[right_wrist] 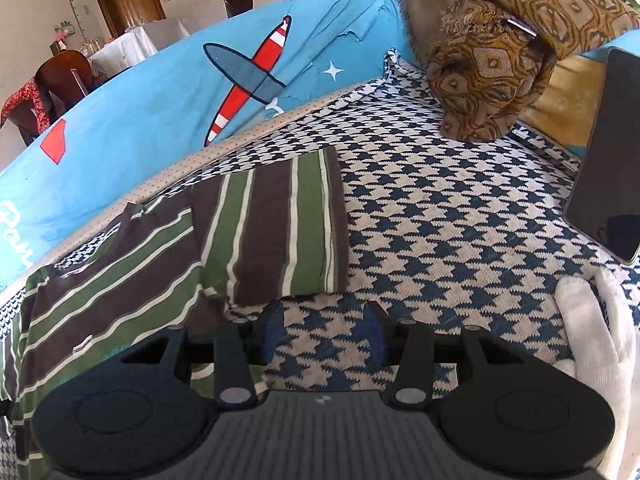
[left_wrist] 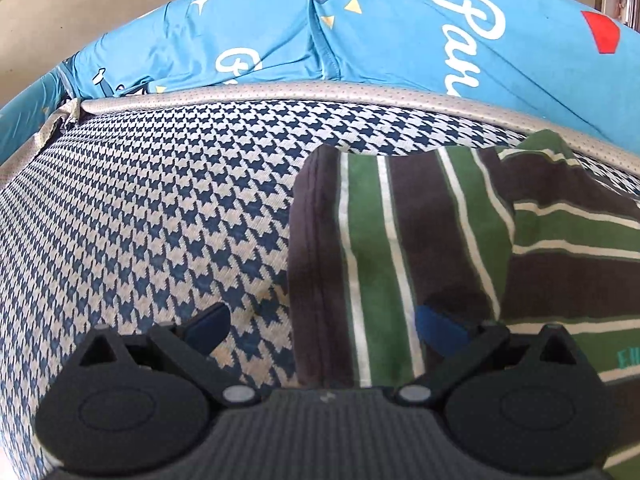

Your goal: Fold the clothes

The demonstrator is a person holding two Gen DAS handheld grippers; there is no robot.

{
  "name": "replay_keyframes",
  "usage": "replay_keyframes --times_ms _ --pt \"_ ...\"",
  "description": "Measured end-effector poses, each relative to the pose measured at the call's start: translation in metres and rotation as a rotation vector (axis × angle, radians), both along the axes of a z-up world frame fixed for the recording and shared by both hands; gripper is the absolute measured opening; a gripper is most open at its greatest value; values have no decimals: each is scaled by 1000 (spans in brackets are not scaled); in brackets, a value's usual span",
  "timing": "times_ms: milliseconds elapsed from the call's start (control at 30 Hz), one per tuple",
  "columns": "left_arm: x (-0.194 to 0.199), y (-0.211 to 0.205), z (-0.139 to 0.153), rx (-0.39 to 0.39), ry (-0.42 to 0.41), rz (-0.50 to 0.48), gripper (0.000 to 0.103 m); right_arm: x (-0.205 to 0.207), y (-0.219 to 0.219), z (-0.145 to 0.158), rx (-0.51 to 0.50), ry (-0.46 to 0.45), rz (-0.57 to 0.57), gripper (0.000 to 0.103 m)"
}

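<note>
Striped shirt [right_wrist: 272, 224]: partly folded, flat on houndstooth cushion [right_wrist: 440, 220]. Your left hand-held gripper [left_wrist: 324, 328]: spread, straddling shirt edge. Your right hand-held gripper [right_wrist: 322, 330]: spread, just beside shirt, gripping nothing.

Houndstooth blue-and-cream cover [right_wrist: 460, 216] under everything; light-blue sheet [right_wrist: 160, 92] with a red-striped plane print and white script behind it; brown-gold patterned cloth [right_wrist: 492, 60] heaped at far right; dark phone [right_wrist: 612, 152] propped upright beside it; white fluffy fabric [right_wrist: 592, 320] near right edge; wooden door [right_wrist: 128, 0] and cloth-covered table [right_wrist: 132, 40] in the background.
</note>
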State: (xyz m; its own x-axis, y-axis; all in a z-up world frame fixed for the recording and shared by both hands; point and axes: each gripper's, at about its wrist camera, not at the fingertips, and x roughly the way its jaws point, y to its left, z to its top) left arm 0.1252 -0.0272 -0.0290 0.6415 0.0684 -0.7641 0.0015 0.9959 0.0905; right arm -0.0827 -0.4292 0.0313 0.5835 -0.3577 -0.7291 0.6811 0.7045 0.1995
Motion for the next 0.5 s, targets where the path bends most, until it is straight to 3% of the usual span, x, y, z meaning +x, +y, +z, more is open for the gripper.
replay_keyframes --times_ms 167,333,367,500 --pt "5 3 -1 84 -44 68 103 -1 -9 -2 4 6 -22 44" --pt "9 6 3 107 -37 120 103 -2 -23 -3 13 -1 -43 44" --pt "8 4 6 105 -32 114 103 -2 -25 -3 17 -5 -48 44" --pt "-2 -6 23 -30 7 15 103 -1 -33 -5 42 -28 -59 44"
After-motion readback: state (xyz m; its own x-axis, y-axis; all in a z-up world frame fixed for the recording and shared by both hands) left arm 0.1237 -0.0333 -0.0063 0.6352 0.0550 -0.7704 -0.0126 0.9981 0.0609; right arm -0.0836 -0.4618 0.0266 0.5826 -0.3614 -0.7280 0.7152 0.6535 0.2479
